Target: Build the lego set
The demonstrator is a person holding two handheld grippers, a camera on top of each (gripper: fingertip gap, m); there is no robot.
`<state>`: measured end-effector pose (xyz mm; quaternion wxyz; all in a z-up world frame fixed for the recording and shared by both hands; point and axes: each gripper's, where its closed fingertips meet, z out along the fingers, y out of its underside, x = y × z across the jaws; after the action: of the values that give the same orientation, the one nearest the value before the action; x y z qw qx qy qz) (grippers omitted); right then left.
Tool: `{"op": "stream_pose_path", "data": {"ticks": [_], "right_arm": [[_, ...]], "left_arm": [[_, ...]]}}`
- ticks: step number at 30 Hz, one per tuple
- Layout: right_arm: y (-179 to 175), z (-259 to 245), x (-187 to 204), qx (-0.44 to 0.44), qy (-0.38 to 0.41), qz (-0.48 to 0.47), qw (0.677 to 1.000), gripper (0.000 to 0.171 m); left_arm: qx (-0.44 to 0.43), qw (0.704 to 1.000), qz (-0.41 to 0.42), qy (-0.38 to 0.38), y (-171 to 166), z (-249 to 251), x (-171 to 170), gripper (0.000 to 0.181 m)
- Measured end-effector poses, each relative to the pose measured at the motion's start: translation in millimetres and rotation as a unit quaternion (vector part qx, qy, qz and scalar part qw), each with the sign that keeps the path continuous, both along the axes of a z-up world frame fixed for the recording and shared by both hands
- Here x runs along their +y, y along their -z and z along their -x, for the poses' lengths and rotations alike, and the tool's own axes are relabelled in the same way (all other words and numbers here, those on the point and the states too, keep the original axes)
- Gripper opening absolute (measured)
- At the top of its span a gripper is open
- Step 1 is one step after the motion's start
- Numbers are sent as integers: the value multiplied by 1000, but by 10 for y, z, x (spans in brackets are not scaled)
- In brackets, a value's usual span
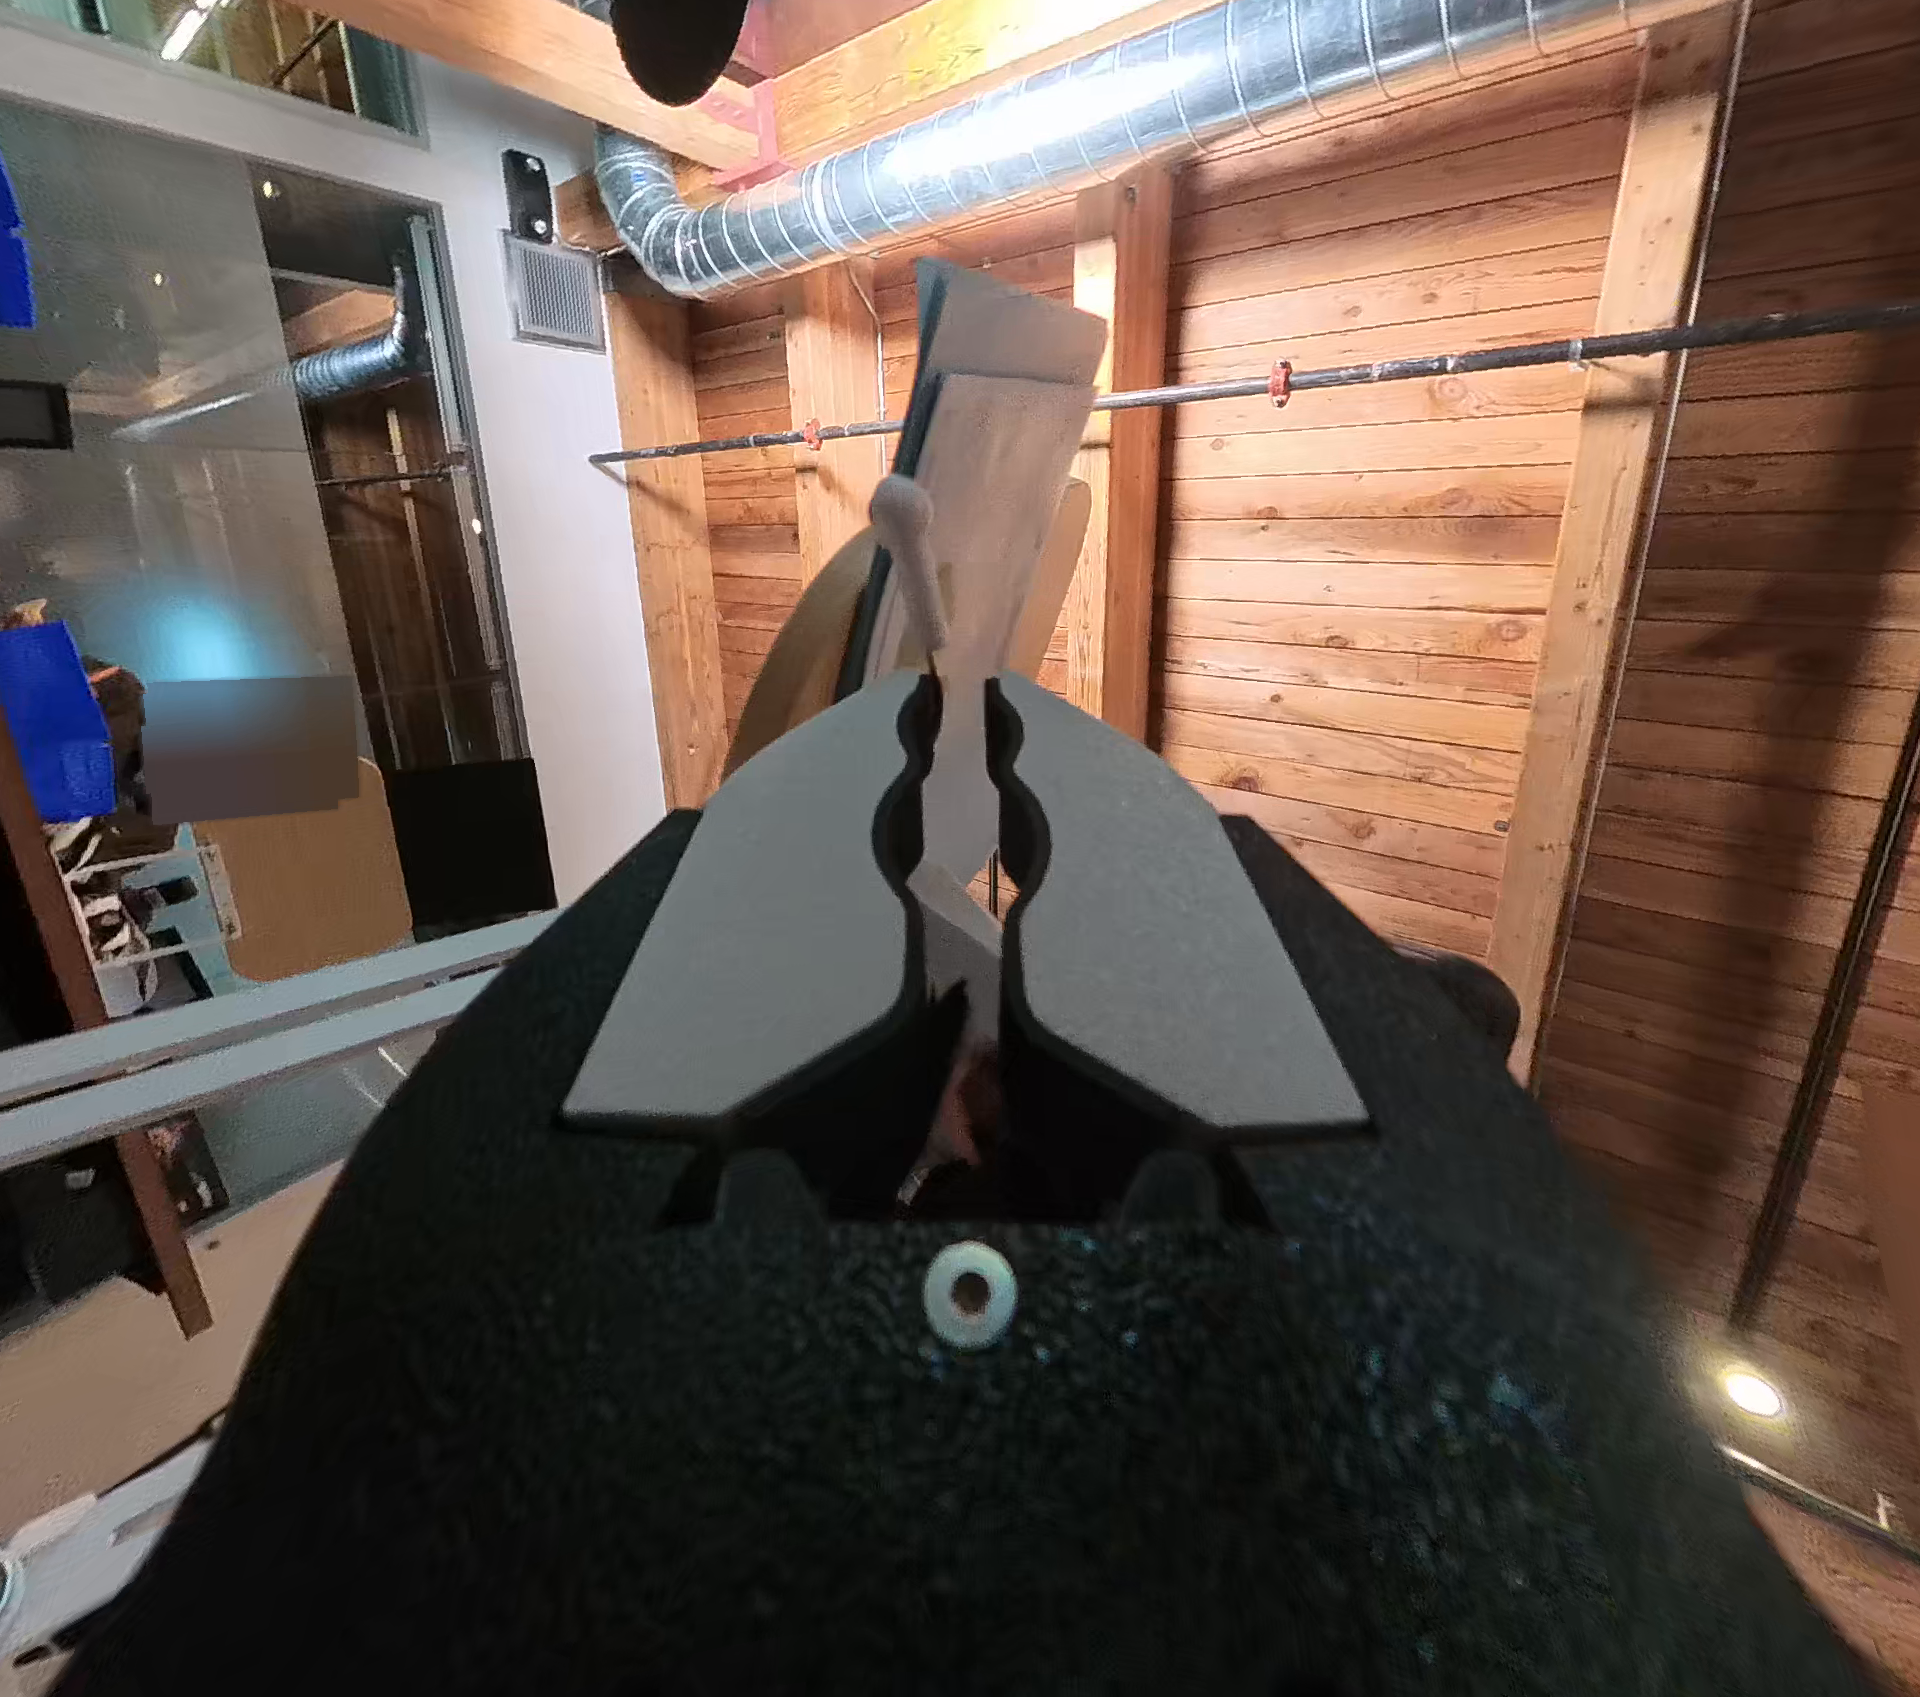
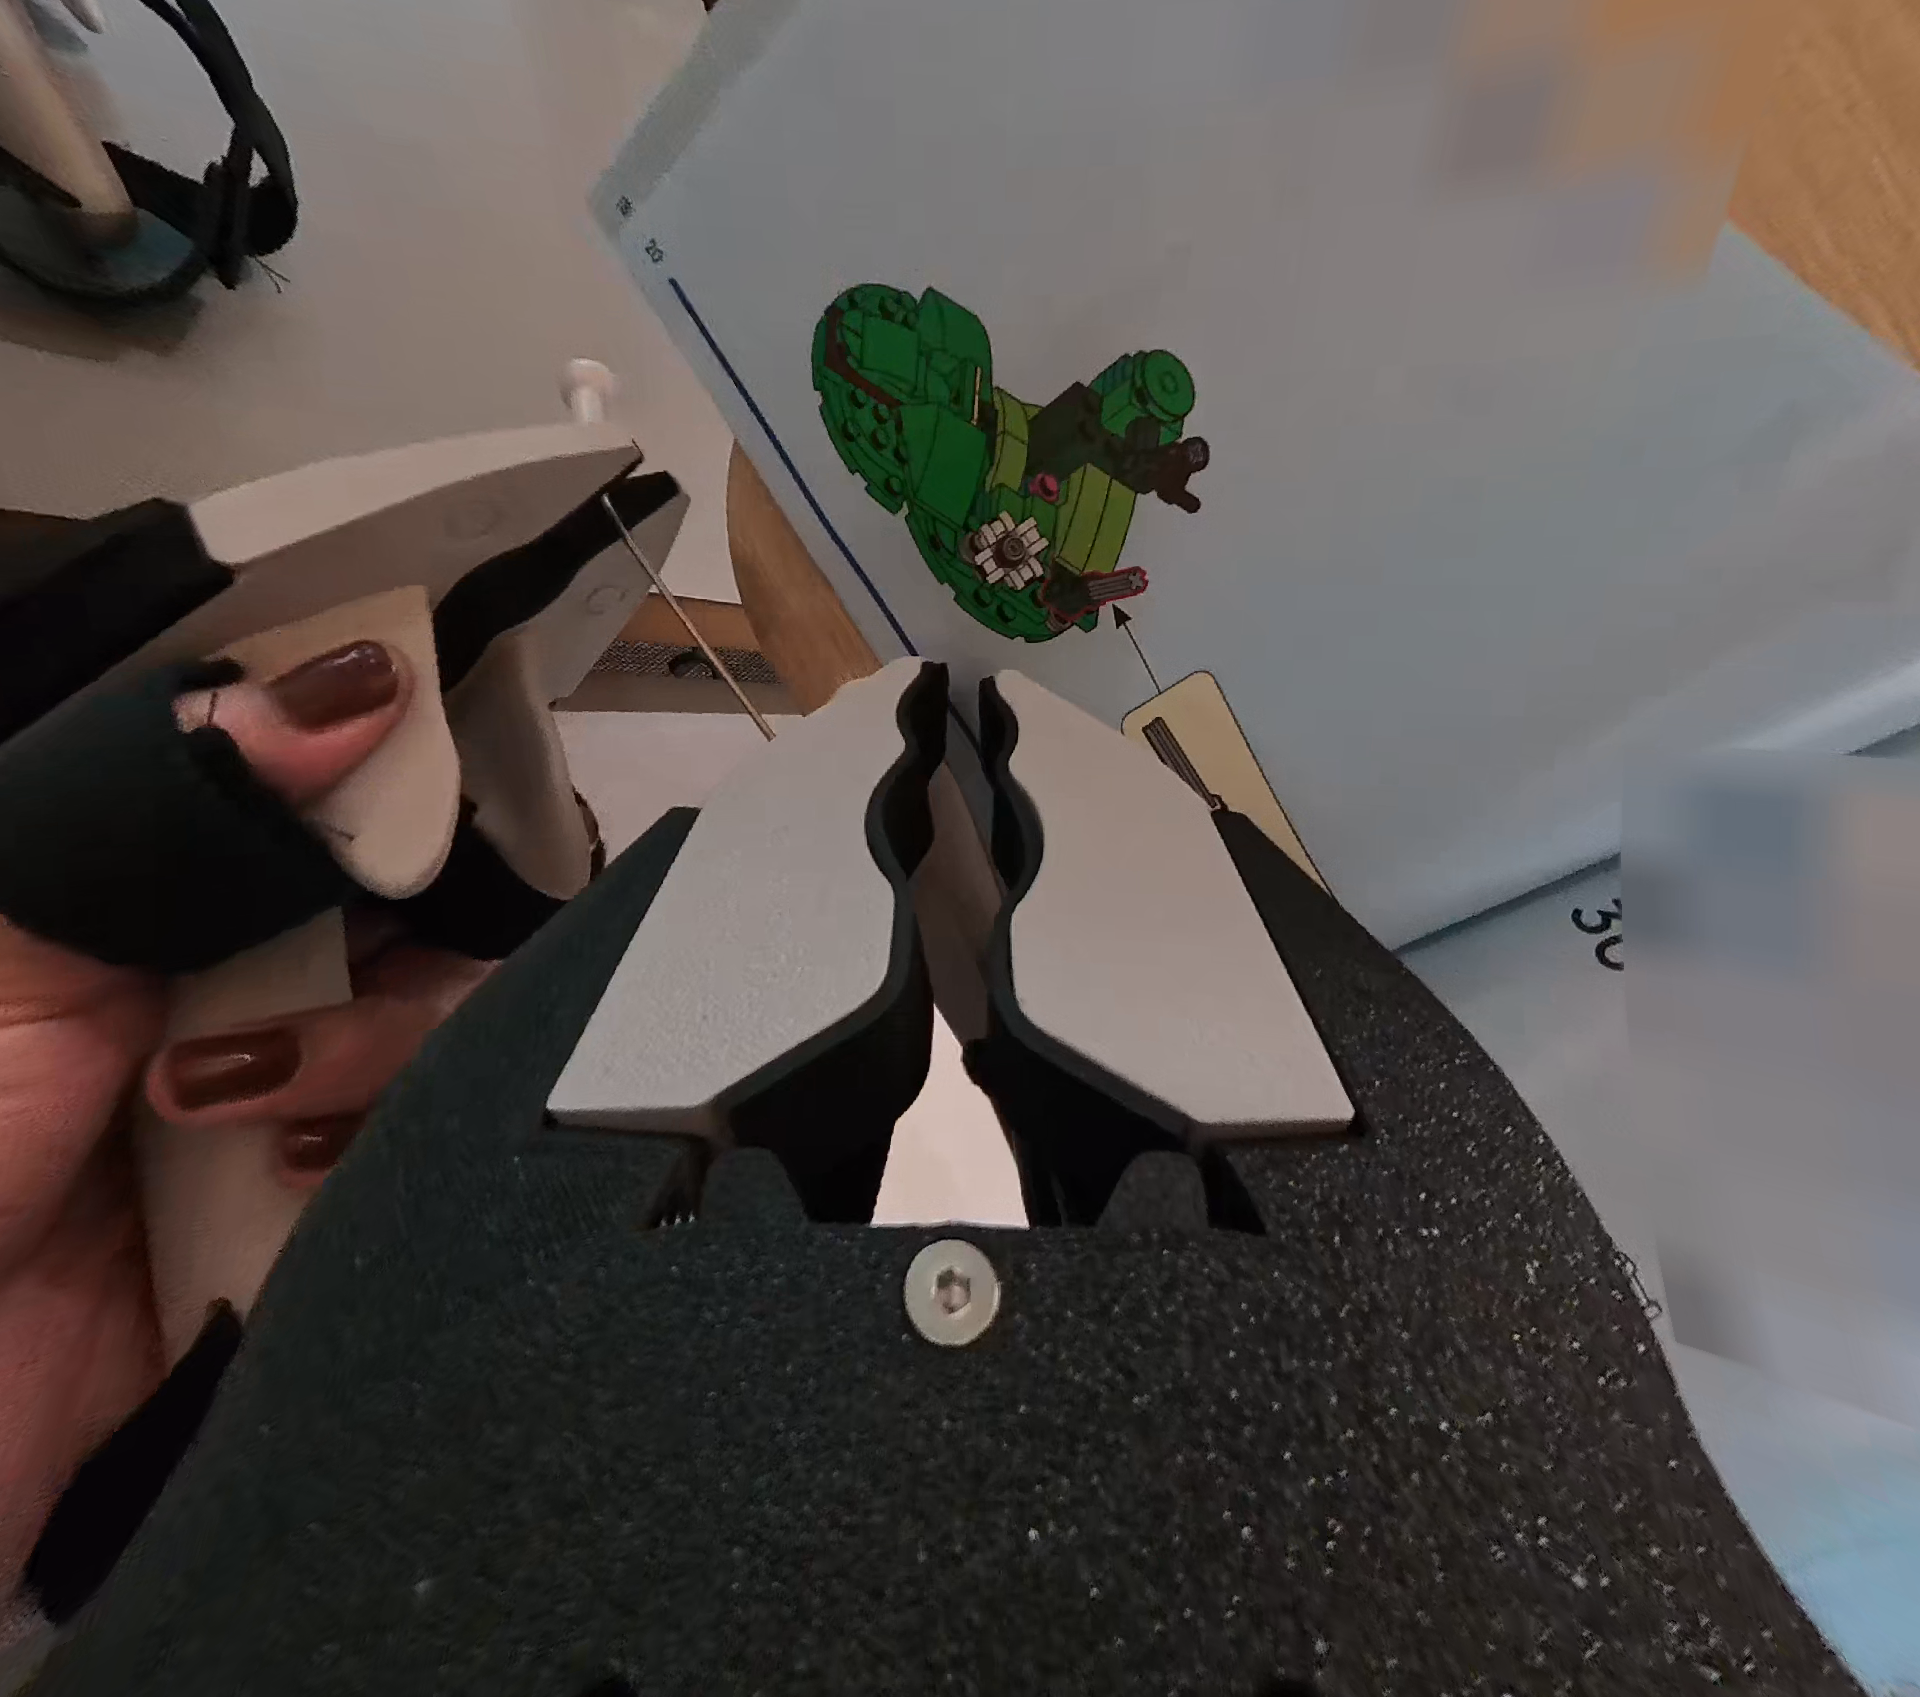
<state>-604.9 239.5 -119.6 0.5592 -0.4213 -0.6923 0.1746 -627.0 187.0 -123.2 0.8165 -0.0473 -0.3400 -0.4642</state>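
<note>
The instruction booklet (image 2: 1143, 193) is held up, open at a page with a picture of a green brick model (image 2: 966, 452). My right gripper (image 2: 961, 676) is shut on the lower edge of that page. My left gripper (image 1: 961, 691) points up towards the wall and is shut on a strip of the booklet's pages (image 1: 997, 504), which fan out above it. It also shows in the right wrist view (image 2: 644, 484), at the booklet's left edge. A thin wire with a white knob (image 1: 909, 541) sticks out at its fingertips. No loose bricks are in view.
A person's hand (image 2: 332, 691) in a black fingerless glove holds the left gripper. Black straps (image 2: 239, 120) lie on a white surface at the upper left. A wooden tabletop (image 2: 1818, 89) lies behind the booklet. A plank wall (image 1: 1351, 608), a metal duct (image 1: 1143, 120) and a rod (image 1: 1455, 364) are above. Spacing between my two grippers at the tips: around 6 centimetres.
</note>
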Motion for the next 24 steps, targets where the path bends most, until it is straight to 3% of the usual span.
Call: {"op": "stream_pose_path", "data": {"ticks": [15, 24], "right_arm": [[-4, -15, -34, -21, -9, 22, 1000, 4], [10, -18, -83, -14, -20, 29, 999, 12]], "left_arm": [[104, 992, 39, -65, -84, -83, -8, 0], [168, 955, 239, -46, -216, -8, 172, 2]]}}
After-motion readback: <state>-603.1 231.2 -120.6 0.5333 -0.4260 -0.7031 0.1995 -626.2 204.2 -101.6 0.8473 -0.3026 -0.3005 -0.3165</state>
